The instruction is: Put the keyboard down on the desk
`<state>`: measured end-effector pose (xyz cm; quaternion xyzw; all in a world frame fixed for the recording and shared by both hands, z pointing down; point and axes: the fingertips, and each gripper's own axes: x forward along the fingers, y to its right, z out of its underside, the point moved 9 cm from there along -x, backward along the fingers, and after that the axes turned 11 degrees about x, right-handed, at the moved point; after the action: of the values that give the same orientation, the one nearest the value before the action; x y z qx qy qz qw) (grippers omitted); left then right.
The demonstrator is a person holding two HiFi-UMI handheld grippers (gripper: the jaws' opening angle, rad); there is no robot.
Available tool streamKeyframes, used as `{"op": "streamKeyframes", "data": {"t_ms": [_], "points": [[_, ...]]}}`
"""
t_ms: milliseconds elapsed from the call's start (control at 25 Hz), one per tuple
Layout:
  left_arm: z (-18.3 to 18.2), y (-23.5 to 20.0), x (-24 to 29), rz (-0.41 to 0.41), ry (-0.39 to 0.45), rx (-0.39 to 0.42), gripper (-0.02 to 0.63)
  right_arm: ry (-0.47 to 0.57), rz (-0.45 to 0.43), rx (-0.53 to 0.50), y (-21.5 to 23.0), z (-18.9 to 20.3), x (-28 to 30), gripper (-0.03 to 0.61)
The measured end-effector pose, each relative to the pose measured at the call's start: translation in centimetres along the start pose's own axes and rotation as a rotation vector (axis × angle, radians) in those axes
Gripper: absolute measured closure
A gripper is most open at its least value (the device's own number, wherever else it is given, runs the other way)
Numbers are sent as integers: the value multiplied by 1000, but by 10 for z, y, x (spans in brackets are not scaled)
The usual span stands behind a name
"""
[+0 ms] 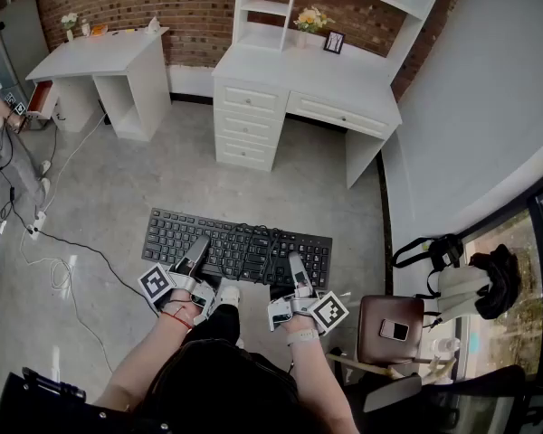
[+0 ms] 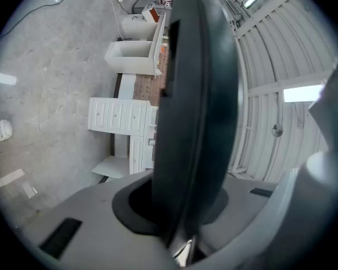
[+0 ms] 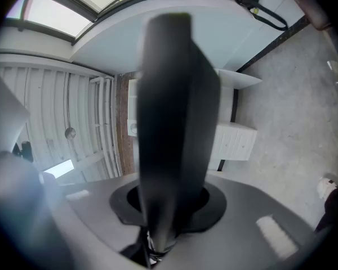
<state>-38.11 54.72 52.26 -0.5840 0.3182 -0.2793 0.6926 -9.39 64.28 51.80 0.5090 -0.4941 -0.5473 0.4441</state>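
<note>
Quick count: one black full-size keyboard [image 1: 238, 247], two hand-held grippers, and two white surfaces by the brick wall, a small white surface [image 1: 100, 48] on the left and a white drawer surface [image 1: 344, 84] further right. The left hand-held gripper [image 1: 199, 244] is clamping the keyboard's near edge and the right hand-held gripper [image 1: 295, 262] is doing the same, with both forearms reaching forward, roughly level. The keyboard is hanging over the grey floor [image 1: 118, 188], well apart from the drawer surface. In both gripper views it's showing up as just a blurry dark slab between the jaws.
</note>
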Motion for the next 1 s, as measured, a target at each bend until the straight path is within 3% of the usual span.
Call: {"op": "streamKeyframes", "data": {"t_ms": [520, 1000], "points": [[-23, -26, 101, -17, -52, -13, 535, 42, 24, -22, 18, -52, 78, 500], [-73, -44, 196, -31, -74, -34, 535, 62, 49, -5, 28, -80, 177, 500]]}}
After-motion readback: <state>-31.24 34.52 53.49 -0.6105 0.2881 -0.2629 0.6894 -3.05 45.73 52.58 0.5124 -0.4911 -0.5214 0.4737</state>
